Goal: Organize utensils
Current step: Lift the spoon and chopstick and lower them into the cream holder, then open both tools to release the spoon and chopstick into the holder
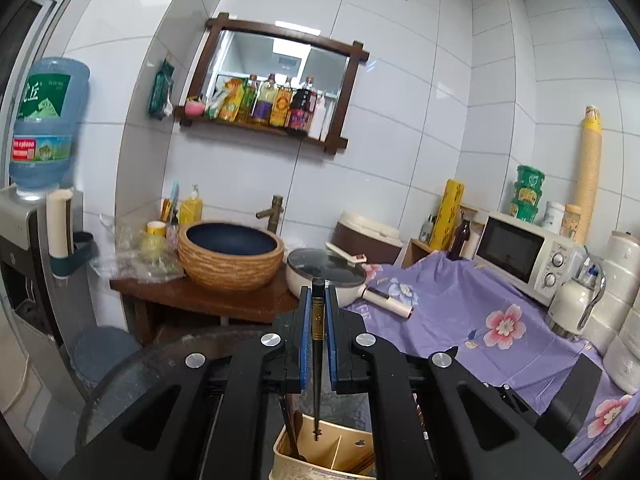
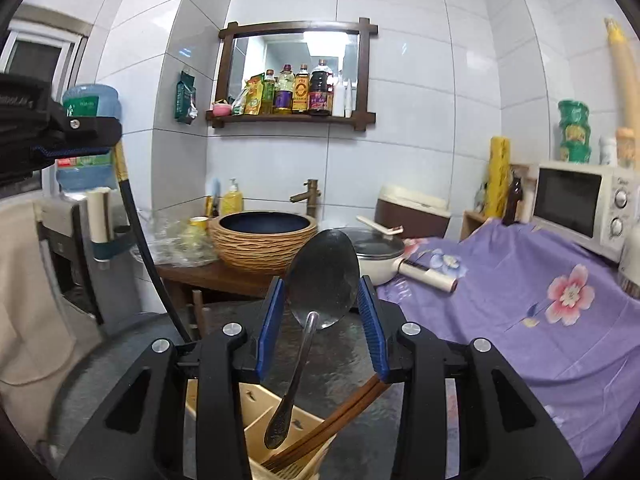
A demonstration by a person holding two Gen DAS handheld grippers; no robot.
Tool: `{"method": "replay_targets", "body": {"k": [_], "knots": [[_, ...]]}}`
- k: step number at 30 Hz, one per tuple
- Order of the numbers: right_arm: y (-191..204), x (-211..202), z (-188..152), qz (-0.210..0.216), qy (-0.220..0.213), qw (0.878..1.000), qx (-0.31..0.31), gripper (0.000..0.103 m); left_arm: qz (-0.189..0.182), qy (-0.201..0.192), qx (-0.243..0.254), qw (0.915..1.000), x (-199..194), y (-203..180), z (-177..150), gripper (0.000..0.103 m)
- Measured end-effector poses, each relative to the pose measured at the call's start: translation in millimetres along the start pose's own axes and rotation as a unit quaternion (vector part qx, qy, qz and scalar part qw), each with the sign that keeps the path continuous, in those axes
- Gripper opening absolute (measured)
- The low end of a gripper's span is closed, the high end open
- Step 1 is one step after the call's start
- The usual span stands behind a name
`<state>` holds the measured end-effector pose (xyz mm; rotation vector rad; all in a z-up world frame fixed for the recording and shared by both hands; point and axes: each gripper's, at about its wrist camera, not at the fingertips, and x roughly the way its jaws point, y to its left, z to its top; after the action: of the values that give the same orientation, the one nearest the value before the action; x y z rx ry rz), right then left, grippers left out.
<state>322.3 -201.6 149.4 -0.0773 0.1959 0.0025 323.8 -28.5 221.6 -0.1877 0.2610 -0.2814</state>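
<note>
My left gripper [image 1: 319, 300] pinches a dark chopstick [image 1: 317, 360], its tip hanging below the fingers over the holder [image 1: 320, 454]. My right gripper [image 2: 322, 300] clamps a spoon [image 2: 320, 280] by its bowl, handle dangling below.

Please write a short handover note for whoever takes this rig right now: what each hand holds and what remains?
Left tongs: shut on a dark chopstick, held upright above the utensil holder.
Right tongs: gripping the bowl of a metal spoon, handle hanging over the holder.
Holder: brown chopsticks already lean in one compartment.
Left: lower the chopstick and the spoon into the holder and release.
</note>
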Motion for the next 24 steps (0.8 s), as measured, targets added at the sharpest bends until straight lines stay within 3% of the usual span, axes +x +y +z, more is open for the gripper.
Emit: {"method": "replay_targets", "body": {"k": [11, 18, 22, 24], "knots": [[19.8, 12.1, -64.9, 0.006, 0.030, 0.999, -0.038, 0.038, 0.005, 0.077, 0.010, 0.9970, 39.3, 10.8, -71.0, 0.007], [22.9, 15.5, -88.7, 0.017, 0.058, 0.997, -0.044, 0.039, 0.002, 0.115, 0.013, 0.9933, 52.4, 16.8, -95.6, 0.007], [26.5, 15.3, -96.8, 0.023, 0.071, 0.996, -0.048, 0.039, 0.006, 0.109, 0.029, 0.9936, 51.1, 14.9, -99.2, 0.007], [25.2, 12.5, -97.7, 0.023, 0.068, 0.996, -0.045, 0.044, -0.002, 0.115, 0.026, 0.9930, 50.2, 14.9, -98.6, 0.009]]}}
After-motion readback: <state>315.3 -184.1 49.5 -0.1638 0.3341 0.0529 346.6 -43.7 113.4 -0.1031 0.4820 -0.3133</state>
